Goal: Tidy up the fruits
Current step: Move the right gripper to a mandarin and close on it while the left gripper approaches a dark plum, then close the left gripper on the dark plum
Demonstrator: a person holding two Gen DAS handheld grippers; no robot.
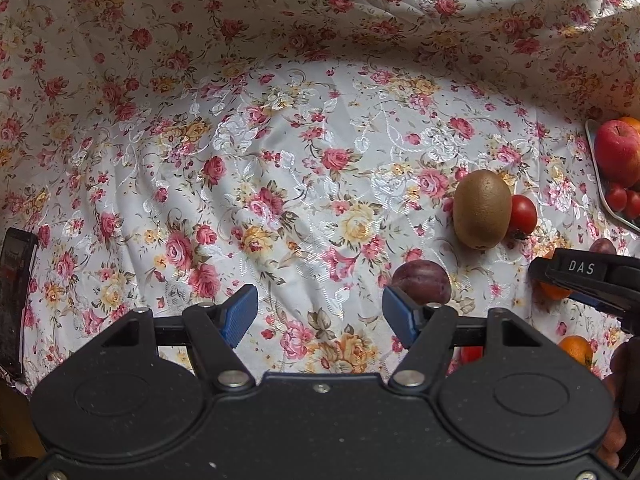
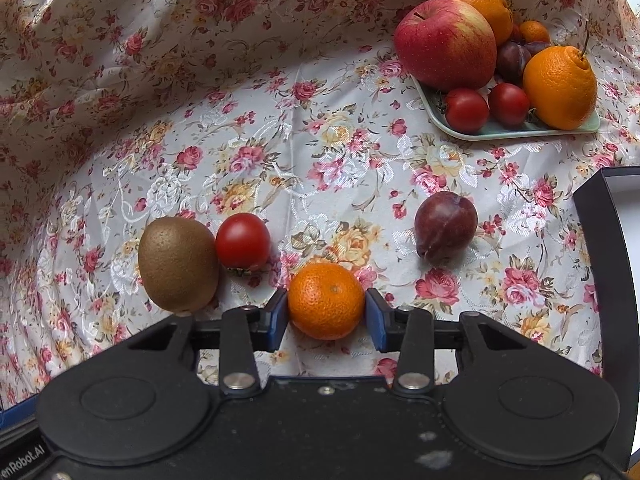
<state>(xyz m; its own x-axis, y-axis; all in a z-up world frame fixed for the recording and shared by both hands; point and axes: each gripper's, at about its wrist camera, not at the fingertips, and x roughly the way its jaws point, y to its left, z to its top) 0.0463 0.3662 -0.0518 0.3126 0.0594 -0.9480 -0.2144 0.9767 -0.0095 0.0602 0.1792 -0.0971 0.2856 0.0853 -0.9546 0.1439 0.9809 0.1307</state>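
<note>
while the tray (image 2: 516, 131) at the far right already carries an apple (image 2: 446, 42), oranges, plums and two tomatoes, several fruits are left on the cloth (image 2: 280, 140); so the job looks partly done; the right gripper (image 2: 326, 316) is clenched on a mandarin (image 2: 326, 300), both pads touching its sides, the fruit seemingly not yet raised off the cloth; beside it lie a kiwi (image 2: 178, 264) touching a tomato (image 2: 242, 242), and a plum (image 2: 445, 229) farther right; the left gripper (image 1: 320, 316) is released, nothing between its jaws, with another plum (image 1: 422, 282) just beyond its right pad; whether the dark box (image 2: 604, 260) at the right edge matters i cannot tell.
</note>
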